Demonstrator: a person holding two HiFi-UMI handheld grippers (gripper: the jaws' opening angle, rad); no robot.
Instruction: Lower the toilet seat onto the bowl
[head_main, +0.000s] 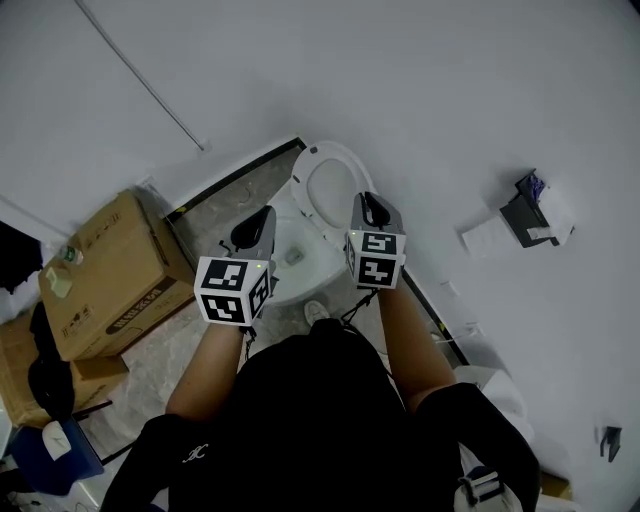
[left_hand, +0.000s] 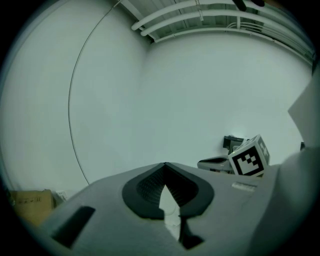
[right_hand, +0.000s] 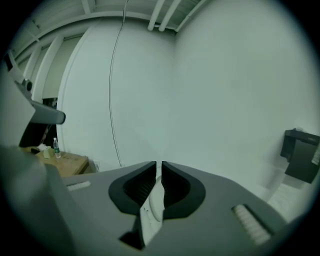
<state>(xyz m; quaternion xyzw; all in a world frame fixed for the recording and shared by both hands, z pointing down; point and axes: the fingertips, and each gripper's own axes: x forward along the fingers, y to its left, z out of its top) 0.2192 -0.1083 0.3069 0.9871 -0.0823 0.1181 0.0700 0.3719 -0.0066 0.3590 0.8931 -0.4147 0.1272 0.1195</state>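
**Position.** The person stands facing the toilet, which lies at their twelve o'clock, both forearms held out over it.

**Task item.** The seat (head_main: 345, 155) is up and leans back toward the wall (head_main: 450, 100), at twelve o'clock from the bowl (head_main: 300, 285). The bowl is uncovered, so the lowering is not yet done.

**Right gripper** (head_main: 368, 203). It is held at the seat's three o'clock edge, presumably because that rim is the nearest place to take hold and tip the seat forward. Its jaws stand a narrow slit apart. Some white shows in the gap, but I cannot tell whether it is the seat's rim or the toilet beyond. The pads do not appear to press on it, so I judge this gripper empty.

**Left gripper** (head_main: 266, 216). It hangs over the bowl's nine o'clock side, clear of the seat. Its jaw tips meet with nothing between them. It looks to be kept aside, leaving the work to the other hand.

**Surroundings.** A box (head_main: 110, 275) sits on the floor (head_main: 170, 350) at the person's ten o'clock. A paper holder (head_main: 525, 215) is on the wall at two o'clock. Both are well apart from the toilet.

**Assessment.** The next move calls for a firm hold on the rim and a controlled descent, since a released seat could slam onto the bowl.
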